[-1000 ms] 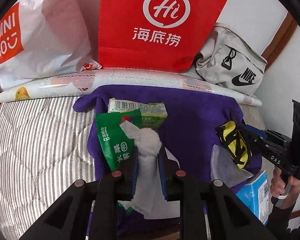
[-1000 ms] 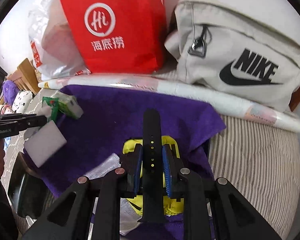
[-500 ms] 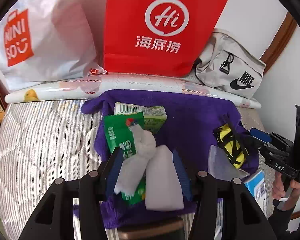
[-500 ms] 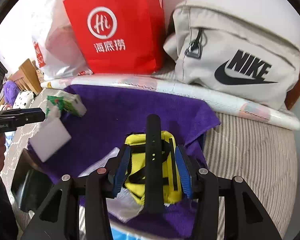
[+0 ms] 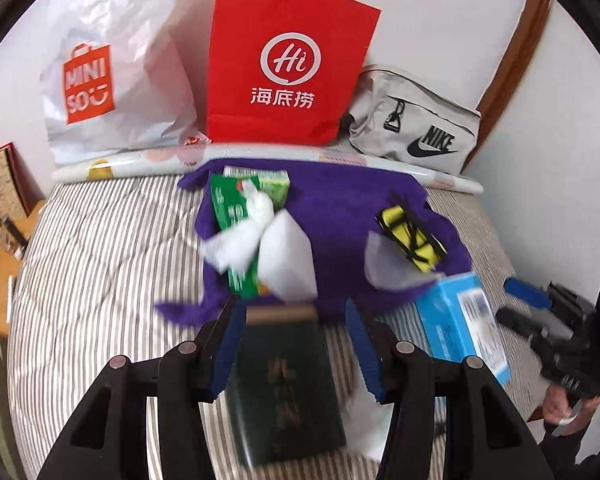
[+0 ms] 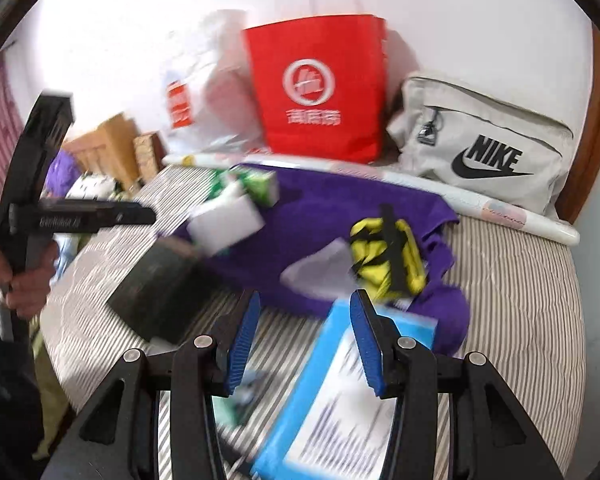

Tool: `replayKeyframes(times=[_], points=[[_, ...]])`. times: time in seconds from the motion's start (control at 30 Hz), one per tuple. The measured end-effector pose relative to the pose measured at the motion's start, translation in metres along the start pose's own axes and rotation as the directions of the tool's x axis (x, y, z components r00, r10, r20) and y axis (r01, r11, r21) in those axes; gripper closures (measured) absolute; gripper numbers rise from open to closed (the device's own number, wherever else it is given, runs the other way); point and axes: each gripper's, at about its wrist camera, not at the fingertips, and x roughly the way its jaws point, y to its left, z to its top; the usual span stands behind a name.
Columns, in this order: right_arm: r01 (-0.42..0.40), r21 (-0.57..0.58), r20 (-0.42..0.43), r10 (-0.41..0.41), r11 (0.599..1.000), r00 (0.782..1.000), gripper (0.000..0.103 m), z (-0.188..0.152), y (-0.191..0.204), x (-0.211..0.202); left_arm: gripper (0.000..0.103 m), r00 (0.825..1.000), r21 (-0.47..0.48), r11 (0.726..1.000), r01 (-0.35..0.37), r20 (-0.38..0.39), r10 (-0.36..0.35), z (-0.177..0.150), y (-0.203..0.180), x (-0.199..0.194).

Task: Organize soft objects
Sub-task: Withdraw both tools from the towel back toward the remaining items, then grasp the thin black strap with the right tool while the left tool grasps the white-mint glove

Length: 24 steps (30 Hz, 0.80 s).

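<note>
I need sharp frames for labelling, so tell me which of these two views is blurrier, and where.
Right wrist view is blurrier: the blue box and white sponge smear. Left wrist view blurs only near the dark green booklet; the red bag logo reads clearly. Both show fisheye bending.

Purple towel (image 5: 340, 204) spread on striped bed; white tissue wad (image 5: 236, 246) w/ green packets (image 5: 230, 216) at its left, yellow-black strap bundle (image 5: 410, 238) at right.

Between your left jaws lies a dark green booklet (image 5: 286, 384); ahead, a white sponge (image 5: 288, 258) blocks the purple cloth (image 5: 340, 204). Left of them, the striped mattress (image 5: 100, 248) is open. Under your right jaws sits a blue box (image 6: 340, 392).
</note>
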Motion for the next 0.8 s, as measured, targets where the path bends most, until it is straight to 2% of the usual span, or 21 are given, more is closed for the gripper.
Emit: replayKeyframes(times=[0.1, 0.33, 0.57, 0.7, 0.8], points=[[-0.029, -0.017, -0.011, 0.029, 0.999, 1.000, 0.056, -0.023, 0.019, -0.013, 0.053, 1.000, -0.021, 0.999, 0.031, 0.003, -0.031, -0.020, -0.001, -0.014], [-0.084, -0.023, -0.024, 0.084, 0.996, 0.996, 0.056, -0.073, 0.049, -0.028, 0.053, 0.999, -0.056, 0.998, 0.042, 0.006, -0.041, -0.073, 0.002, -0.029], [-0.082, -0.138, -0.061, 0.075, 0.987, 0.995, 0.056, -0.114, 0.073, -0.006, 0.053, 0.999, -0.077, 0.996, 0.041, -0.005, -0.041, -0.120, 0.009, -0.027], [-0.083, -0.216, -0.085, 0.066, 0.973, 0.994, 0.056, -0.121, 0.080, 0.008, 0.053, 0.998, -0.098, 0.994, 0.058, -0.017, -0.060, -0.138, 0.014, -0.023], [-0.060, -0.289, -0.122, 0.026, 0.956, 0.992, 0.056, -0.123, 0.085, 0.024, 0.053, 0.998, -0.093, 0.994, 0.056, -0.021, -0.058, -0.145, 0.015, -0.021]])
